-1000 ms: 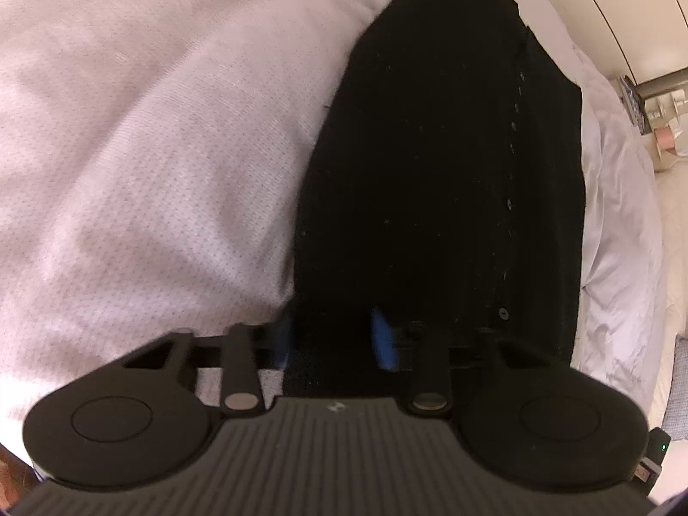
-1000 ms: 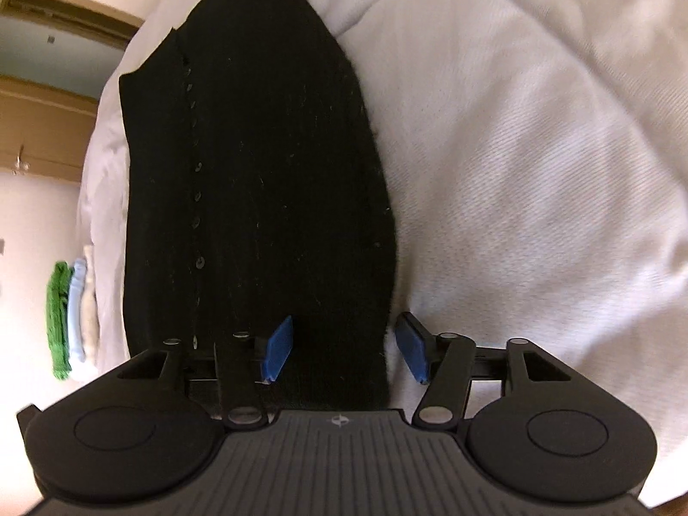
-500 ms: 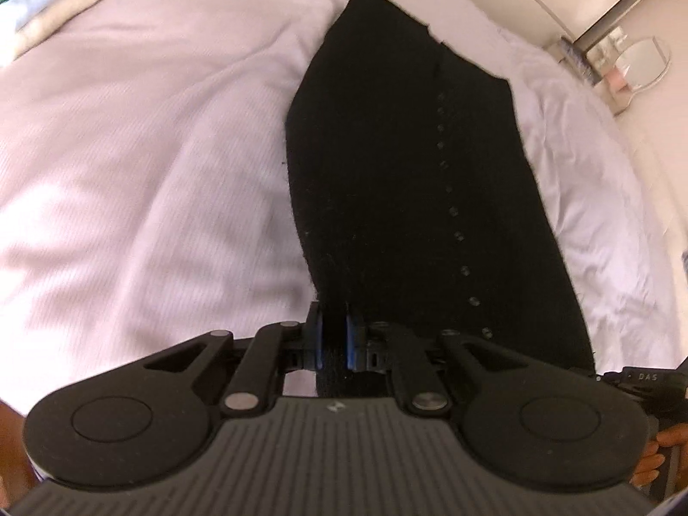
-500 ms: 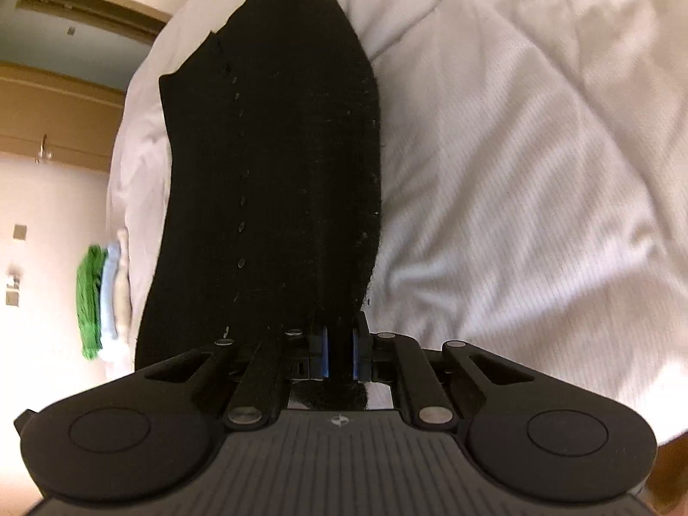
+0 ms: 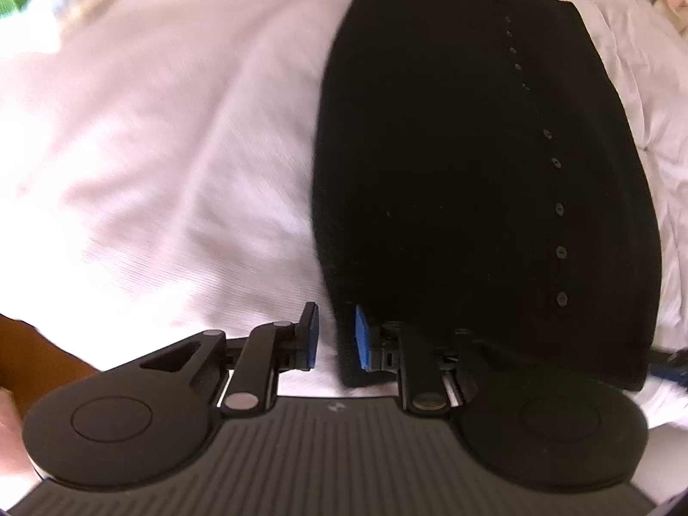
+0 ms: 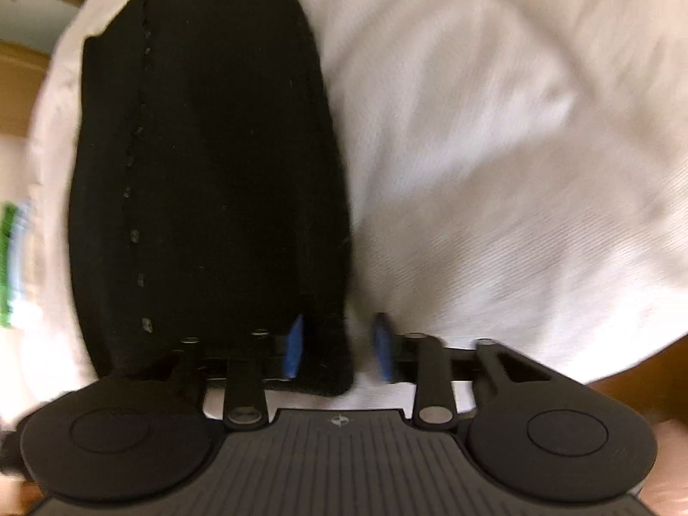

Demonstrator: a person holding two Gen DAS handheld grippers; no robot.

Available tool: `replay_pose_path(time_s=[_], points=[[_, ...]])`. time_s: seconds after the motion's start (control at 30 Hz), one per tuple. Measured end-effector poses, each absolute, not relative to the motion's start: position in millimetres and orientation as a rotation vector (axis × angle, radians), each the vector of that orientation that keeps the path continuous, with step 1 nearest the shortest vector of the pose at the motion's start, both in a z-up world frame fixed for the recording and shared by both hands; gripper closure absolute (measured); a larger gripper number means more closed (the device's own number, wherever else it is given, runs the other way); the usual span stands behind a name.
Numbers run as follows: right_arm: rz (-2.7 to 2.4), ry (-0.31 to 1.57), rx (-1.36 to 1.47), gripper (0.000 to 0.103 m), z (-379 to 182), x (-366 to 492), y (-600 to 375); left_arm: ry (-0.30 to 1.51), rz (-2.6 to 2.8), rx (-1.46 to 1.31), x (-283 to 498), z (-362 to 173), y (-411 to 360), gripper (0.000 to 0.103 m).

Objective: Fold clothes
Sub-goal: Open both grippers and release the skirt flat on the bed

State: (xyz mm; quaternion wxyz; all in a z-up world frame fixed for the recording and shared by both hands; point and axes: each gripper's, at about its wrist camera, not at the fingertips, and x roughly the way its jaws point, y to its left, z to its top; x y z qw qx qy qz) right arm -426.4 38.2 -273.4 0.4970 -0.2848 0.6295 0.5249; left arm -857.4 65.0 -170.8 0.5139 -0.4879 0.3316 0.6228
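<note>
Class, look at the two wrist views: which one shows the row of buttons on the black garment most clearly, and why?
The left wrist view. There the buttons stand out as separate sharp dots down the black garment. In the right wrist view the same row of buttons is smeared by motion blur, so they are faint and hard to count.

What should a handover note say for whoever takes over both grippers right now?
Left gripper: open, straddling the near left corner of the black cardigan.
Right gripper: open, straddling its near right corner.
The cardigan lies flat lengthwise on the white bedspread, as a long narrow strip, button row showing.
Done: narrowed to a strip.
Left: probably fold the near end toward the far end, then move it to the folded stack at the bed's edge.
</note>
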Motion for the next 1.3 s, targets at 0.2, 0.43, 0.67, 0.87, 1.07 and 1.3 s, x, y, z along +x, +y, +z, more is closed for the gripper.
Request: replay_pose_path(time_s=[0.2, 0.43, 0.67, 0.87, 1.07, 1.3], points=[[1.260, 1.435, -0.771, 0.062, -261.4, -444.6, 31.5, 0.844, 1.455, -0.968, -833.6, -136.3, 70.3, 0.087], [1.244, 1.329, -0.862, 0.065, -247.4, -465.9, 23.7, 1.071, 1.338, -1.045, -823.4, -204.3, 82.6, 0.086], [1.286, 1.210, -0.872, 0.055, -203.6, -480.6, 25.7, 1.021, 1.358, -1.000, -830.3, -120.3, 100.7, 0.083], [1.412, 1.088, -0.755, 0.022, -118.5, -482.5, 42.1, 0.911, 1.444, -0.904, -814.6, -41.4, 101.2, 0.070], [1.512, 0.989, -0.769, 0.007, -68.6, -501.2, 29.3, 0.838, 1.520, -0.861, -808.5, 8.6, 57.8, 0.062], [1.578, 0.887, -0.746, 0.002, -28.4, -530.6, -21.8, 0.812, 1.592, -0.859, -771.6, 42.5, 9.5, 0.056]])
